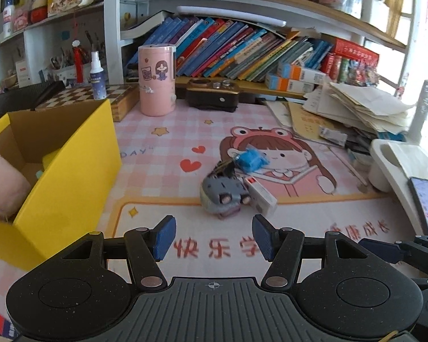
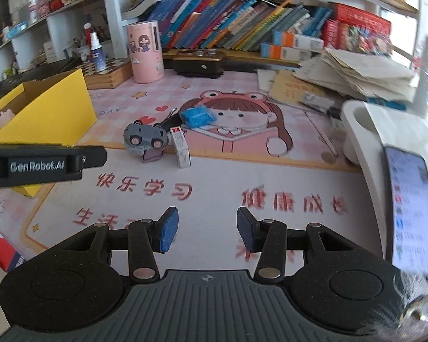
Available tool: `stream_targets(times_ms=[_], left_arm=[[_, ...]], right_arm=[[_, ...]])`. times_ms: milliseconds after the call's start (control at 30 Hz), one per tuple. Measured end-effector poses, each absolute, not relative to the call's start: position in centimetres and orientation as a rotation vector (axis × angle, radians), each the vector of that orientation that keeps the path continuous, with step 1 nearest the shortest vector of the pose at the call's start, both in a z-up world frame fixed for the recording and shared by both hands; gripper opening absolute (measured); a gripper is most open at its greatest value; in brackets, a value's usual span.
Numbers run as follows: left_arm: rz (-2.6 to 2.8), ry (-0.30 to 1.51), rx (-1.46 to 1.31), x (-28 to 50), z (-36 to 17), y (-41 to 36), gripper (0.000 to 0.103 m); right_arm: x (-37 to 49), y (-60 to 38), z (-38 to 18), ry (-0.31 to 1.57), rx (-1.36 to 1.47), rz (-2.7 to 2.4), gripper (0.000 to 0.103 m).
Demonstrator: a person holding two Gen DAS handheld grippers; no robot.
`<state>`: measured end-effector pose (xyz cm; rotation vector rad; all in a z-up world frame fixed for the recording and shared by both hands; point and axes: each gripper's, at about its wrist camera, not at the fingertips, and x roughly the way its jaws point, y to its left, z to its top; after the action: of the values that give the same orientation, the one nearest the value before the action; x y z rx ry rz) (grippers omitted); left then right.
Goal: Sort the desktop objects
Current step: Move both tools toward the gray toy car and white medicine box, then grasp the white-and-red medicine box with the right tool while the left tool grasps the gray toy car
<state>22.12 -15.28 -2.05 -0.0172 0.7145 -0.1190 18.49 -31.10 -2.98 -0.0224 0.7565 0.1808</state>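
yellow box [image 1: 71, 171] at nine o'clock lies open, holding a pink plush [image 1: 2, 185]; left gripper [image 1: 214, 236] and right gripper [image 2: 207, 232] both stand apart, empty.

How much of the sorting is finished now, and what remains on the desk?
Done: a pink plush toy lies in the yellow box. In hand: nothing; the left gripper and right gripper are both open and empty. Left: the grey toy car, small white box and blue packet on the mat.
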Motion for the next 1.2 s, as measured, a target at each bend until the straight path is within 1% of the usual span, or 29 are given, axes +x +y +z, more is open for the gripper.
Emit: stream_targets(times_ms=[333, 500, 600, 633, 667, 700, 733, 767, 967, 1200], left_arm=[[-0.059, 0.74, -0.009, 25.1, -2.5, -15.7, 0.061], [-0.025, 0.752, -0.02, 25.6, -2.3, -15.0, 0.061], [-0.017, 0.758, -0.011, 25.7, -2.3, -14.8, 0.063], [-0.016, 0.759, -0.008, 25.8, -2.3, -14.8, 0.065], [-0.016, 0.758, -0.007, 25.8, -2.3, -14.8, 0.066], [-0.019, 0.759, -0.008, 25.9, -2.3, -14.9, 0.066], [-0.023, 0.762, -0.01, 26.1, -2.4, -15.0, 0.066], [-0.029, 0.765, -0.011, 26.3, -2.5, -15.2, 0.066], [-0.067, 0.774, -0.005, 28.1, -3.7, -17.2, 0.072], [-0.066, 0.8, 0.061, 30.6, -6.2, -19.9, 0.073]], right_arm=[[25.7, -30.2, -4.8, 0.724, -0.088, 0.31, 0.043], [29.0, -28.8, -6.2, 0.726, -0.133, 0.377, 0.041], [30.7, -28.1, -7.0, 0.727, -0.15, 0.402, 0.041], [31.1, -27.9, -7.3, 0.725, -0.153, 0.411, 0.04], [31.4, -27.8, -7.5, 0.723, -0.153, 0.419, 0.034], [31.7, -27.7, -7.6, 0.725, -0.152, 0.43, 0.023], [32.0, -27.7, -7.8, 0.733, -0.149, 0.446, 0.016], [32.1, -27.9, -7.8, 0.737, -0.146, 0.457, 0.013], [31.0, -30.8, -6.7, 0.719, -0.084, 0.375, 0.013], [28.8, -34.5, -5.6, 0.758, -0.01, 0.274, 0.013]])
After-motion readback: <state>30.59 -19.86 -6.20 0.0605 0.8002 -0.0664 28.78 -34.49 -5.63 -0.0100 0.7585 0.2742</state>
